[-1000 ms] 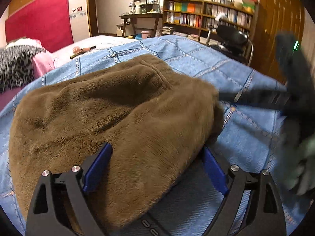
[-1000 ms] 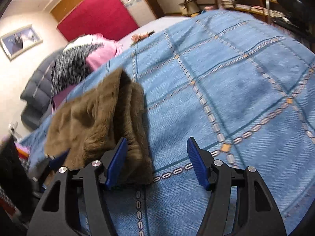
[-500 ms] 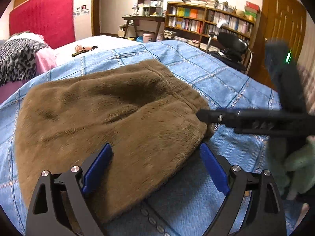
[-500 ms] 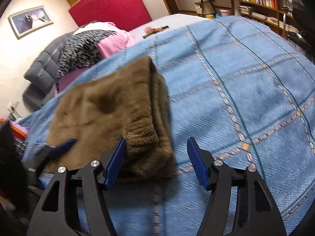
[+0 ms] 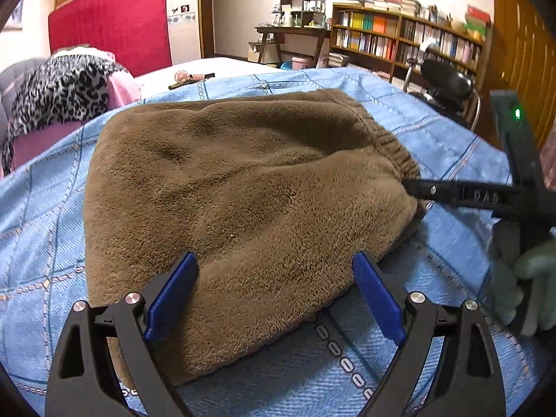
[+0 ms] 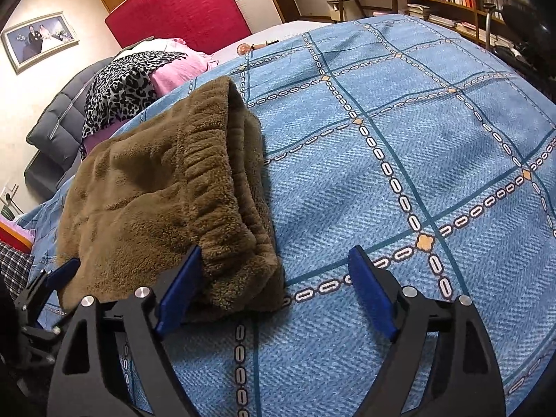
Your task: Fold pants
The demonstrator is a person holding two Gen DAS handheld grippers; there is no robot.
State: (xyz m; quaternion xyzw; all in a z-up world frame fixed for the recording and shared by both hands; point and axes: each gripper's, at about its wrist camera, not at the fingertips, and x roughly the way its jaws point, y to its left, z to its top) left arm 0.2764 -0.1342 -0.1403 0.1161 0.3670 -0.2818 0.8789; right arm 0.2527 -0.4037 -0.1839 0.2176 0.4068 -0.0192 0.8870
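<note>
Now that the brown pants [image 5: 243,187] lie folded on the bed [image 6: 399,160], lift the left gripper [image 5: 274,292], jaws apart, and the right gripper [image 6: 274,285], jaws opening off the waistband corner, straight away without snagging fleece.

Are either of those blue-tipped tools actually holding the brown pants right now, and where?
Neither. The left tool stands open over the folded pants. The right tool is opening beside the waistband end, pressing on nothing.

The near edge of the folded pants [image 5: 243,191] was hidden behind the left gripper [image 5: 274,292], the gloved hand [image 5: 524,285] was cut off by the right picture edge, and the book titles on the bookshelf [image 5: 399,41] were too small to be read.
</note>
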